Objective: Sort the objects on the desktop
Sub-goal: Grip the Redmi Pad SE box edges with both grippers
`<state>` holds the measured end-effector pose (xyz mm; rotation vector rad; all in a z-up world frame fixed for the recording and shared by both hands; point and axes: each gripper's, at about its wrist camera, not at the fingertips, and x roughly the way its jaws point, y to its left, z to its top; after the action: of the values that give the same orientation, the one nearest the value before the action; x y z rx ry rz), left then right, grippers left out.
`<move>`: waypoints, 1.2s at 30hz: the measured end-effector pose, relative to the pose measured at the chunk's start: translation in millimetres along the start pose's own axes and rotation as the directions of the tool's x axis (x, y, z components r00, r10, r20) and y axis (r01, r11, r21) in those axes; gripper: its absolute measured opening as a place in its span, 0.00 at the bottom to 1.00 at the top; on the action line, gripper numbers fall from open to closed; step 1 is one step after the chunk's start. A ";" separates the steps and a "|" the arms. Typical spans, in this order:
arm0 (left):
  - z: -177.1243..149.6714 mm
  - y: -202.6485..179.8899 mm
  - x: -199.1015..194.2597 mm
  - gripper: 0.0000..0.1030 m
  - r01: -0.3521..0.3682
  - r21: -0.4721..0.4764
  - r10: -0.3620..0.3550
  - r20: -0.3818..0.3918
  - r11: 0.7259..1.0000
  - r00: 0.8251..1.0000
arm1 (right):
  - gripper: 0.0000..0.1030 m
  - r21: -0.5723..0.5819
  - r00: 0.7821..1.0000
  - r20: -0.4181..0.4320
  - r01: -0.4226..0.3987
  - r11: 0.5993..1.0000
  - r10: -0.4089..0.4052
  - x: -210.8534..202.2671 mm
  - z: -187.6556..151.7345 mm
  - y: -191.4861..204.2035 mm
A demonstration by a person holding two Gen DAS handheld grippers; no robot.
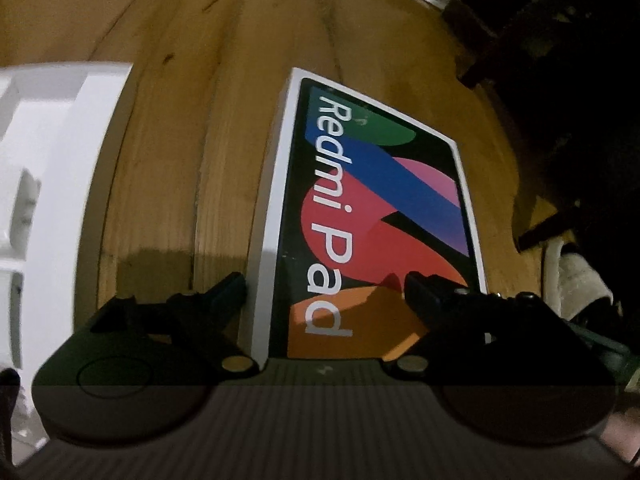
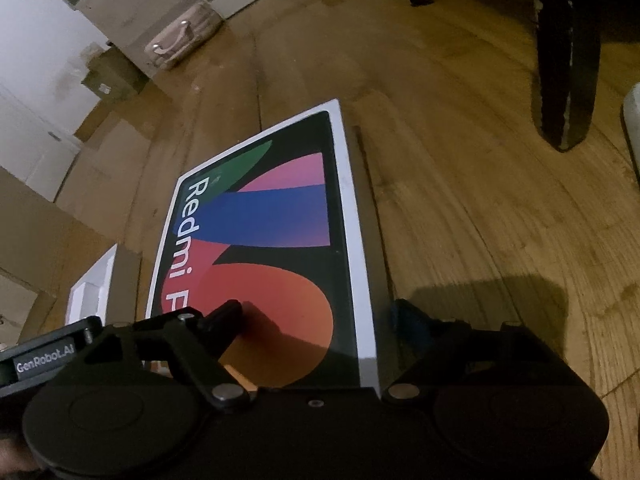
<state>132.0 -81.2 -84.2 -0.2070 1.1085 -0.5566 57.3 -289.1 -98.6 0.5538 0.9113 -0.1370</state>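
In your left wrist view, your left claw [image 1: 325,286] is standing with its jaws apart at six o'clock, straddling the near end of the Redmi Pad box [image 1: 372,216]: the left finger [image 1: 224,292] is sitting just outside the box's white side edge, the right finger [image 1: 424,292] is lying over the orange part of the lid, and whether either is touching the box you cannot tell here. The box is lying flat on the wooden floor [image 1: 192,128], running from six o'clock up toward twelve o'clock, printed face up. A white foam insert [image 1: 52,168] is lying at nine o'clock, apart from the box, and a dark piece of furniture [image 1: 560,80] is filling the two o'clock corner. In your right wrist view, your right claw [image 2: 316,312] is also holding its jaws apart at six o'clock over the same box [image 2: 264,248]: the left finger [image 2: 224,314] is hovering over the red and orange print, casting a shadow there, and the right finger [image 2: 412,320] is sitting just off the box's right white edge, over the floor [image 2: 460,208]. A dark furniture leg [image 2: 564,80] is standing at two o'clock, a beige storage bag with a handle [image 2: 180,40] at eleven o'clock, and the white foam piece [image 2: 94,284] at eight o'clock, near the box.
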 end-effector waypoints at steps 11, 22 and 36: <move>0.1 10.1 -15.6 0.84 -0.071 0.086 0.078 -0.083 0.994 0.993 | 0.74 -0.087 0.994 -0.091 -0.060 0.994 0.052 -0.8 3.2 19.7; 17.7 29.4 -9.5 0.88 -0.070 -0.016 0.068 -0.067 0.997 0.995 | 0.78 -0.025 0.999 -0.027 -0.035 0.999 0.035 7.6 10.2 19.2; 11.1 26.6 -6.0 0.74 -0.040 0.044 0.041 -0.016 0.998 0.999 | 0.81 -0.070 0.999 0.005 -0.042 0.997 0.043 22.3 6.3 30.3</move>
<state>148.4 -56.8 -85.8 -0.1417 1.1136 -0.5465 85.8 -263.8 -101.0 0.5073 0.8943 -0.0681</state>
